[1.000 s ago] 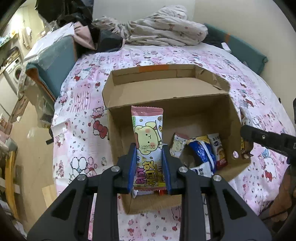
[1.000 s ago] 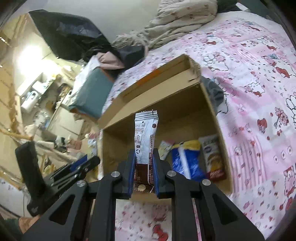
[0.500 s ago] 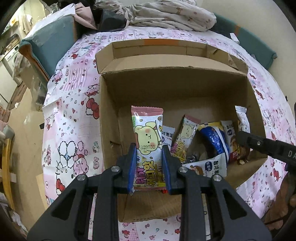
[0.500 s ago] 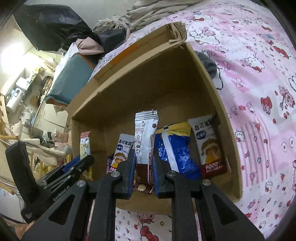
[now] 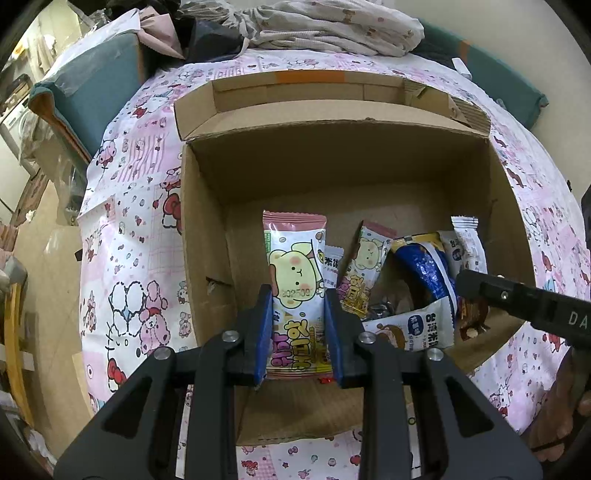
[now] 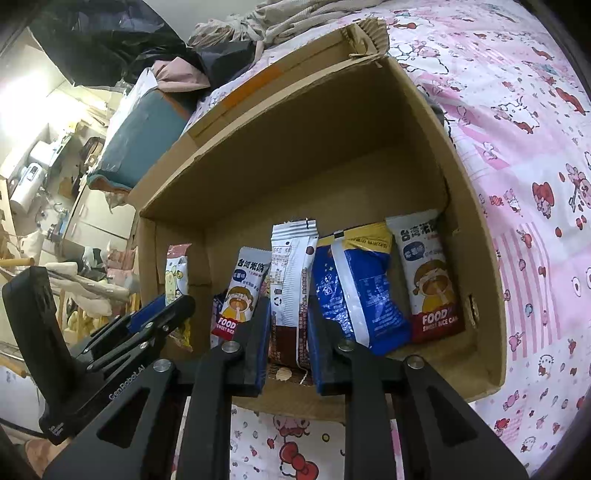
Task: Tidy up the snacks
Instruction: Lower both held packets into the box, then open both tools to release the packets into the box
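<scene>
An open cardboard box [image 5: 332, 177] stands on the bed with several snack packets leaning inside. My left gripper [image 5: 297, 295] is shut on a pink packet with a yellow cartoon bear [image 5: 295, 254], held upright at the box's left side. My right gripper [image 6: 288, 306] holds a white-and-brown packet [image 6: 291, 258] upright inside the box [image 6: 314, 155]. Its jaws are opening slightly, with the pads still against the packet. That packet stands between a rice cake packet [image 6: 240, 291] and a blue packet [image 6: 354, 288]. Each gripper's tip shows in the other's view: the right gripper [image 5: 465, 280], the left gripper [image 6: 177, 302].
The box rests on a pink cartoon-print sheet [image 5: 129, 221]. Crumpled bedding [image 5: 332, 29] lies behind it and a teal cushion [image 5: 92, 85] at the far left. Another rice cake packet [image 6: 432, 280] leans at the box's right wall. The floor drops away left of the bed.
Both grippers have sunk from above the box down into it, each with its packet. The right gripper's pads stand a touch wider than before.
</scene>
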